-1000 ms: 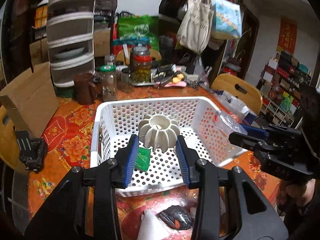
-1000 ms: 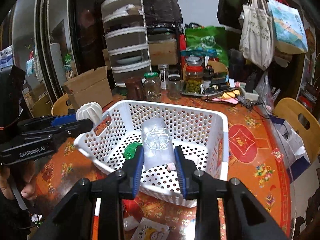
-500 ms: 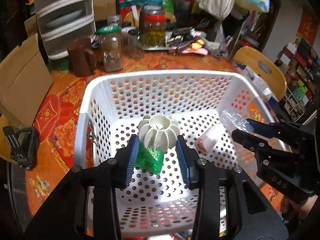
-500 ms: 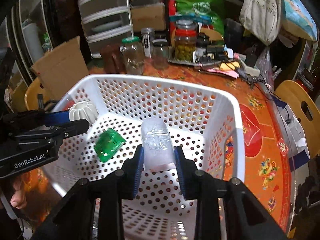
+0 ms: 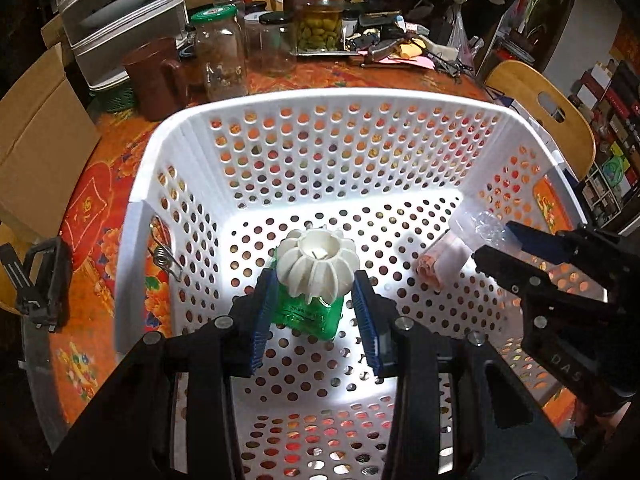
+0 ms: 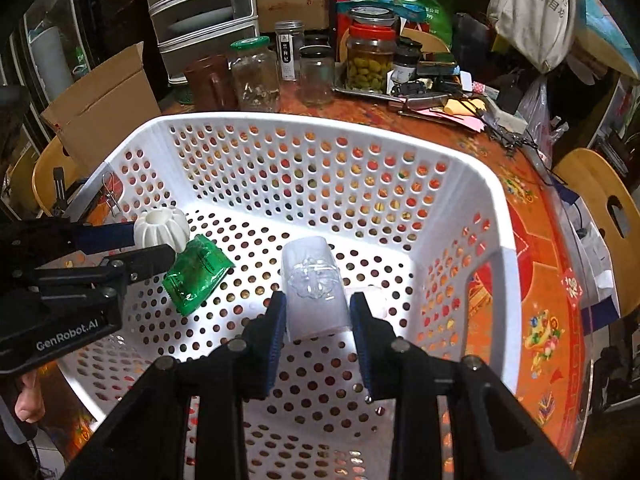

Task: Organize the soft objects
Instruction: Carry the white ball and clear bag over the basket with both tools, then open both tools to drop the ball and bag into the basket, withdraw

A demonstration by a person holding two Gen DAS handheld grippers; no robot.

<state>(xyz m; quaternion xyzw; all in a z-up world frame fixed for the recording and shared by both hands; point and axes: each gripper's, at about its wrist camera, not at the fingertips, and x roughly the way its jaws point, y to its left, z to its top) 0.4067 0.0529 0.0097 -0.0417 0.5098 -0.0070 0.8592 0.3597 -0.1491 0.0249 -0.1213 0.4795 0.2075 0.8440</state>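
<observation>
A white perforated basket (image 5: 320, 94) (image 6: 320, 120) stands on the red patterned table. My left gripper (image 5: 316, 284) (image 6: 154, 246) is inside it, shut on a white ribbed ball (image 5: 318, 266) (image 6: 162, 230) just above a green packet (image 5: 308, 316) (image 6: 196, 272) on the basket floor. My right gripper (image 6: 318, 306) (image 5: 494, 242) is also down in the basket, shut on a clear soft plastic piece (image 6: 314, 292) (image 5: 476, 224). A pink and white packet (image 5: 440, 264) lies on the floor beside it, mostly hidden in the right wrist view.
Behind the basket stand glass jars (image 5: 222, 52) (image 6: 370, 58), a brown mug (image 5: 154, 78) and a drawer unit (image 6: 200, 12). A cardboard box (image 5: 36, 136) sits at the left. Wooden chairs (image 5: 548, 112) (image 6: 600, 200) are at the right. A metal clip (image 5: 162, 258) hangs on the basket's left wall.
Both grippers have come forward and down over the rim into the basket, tipping more steeply downward. Each still holds its object.
</observation>
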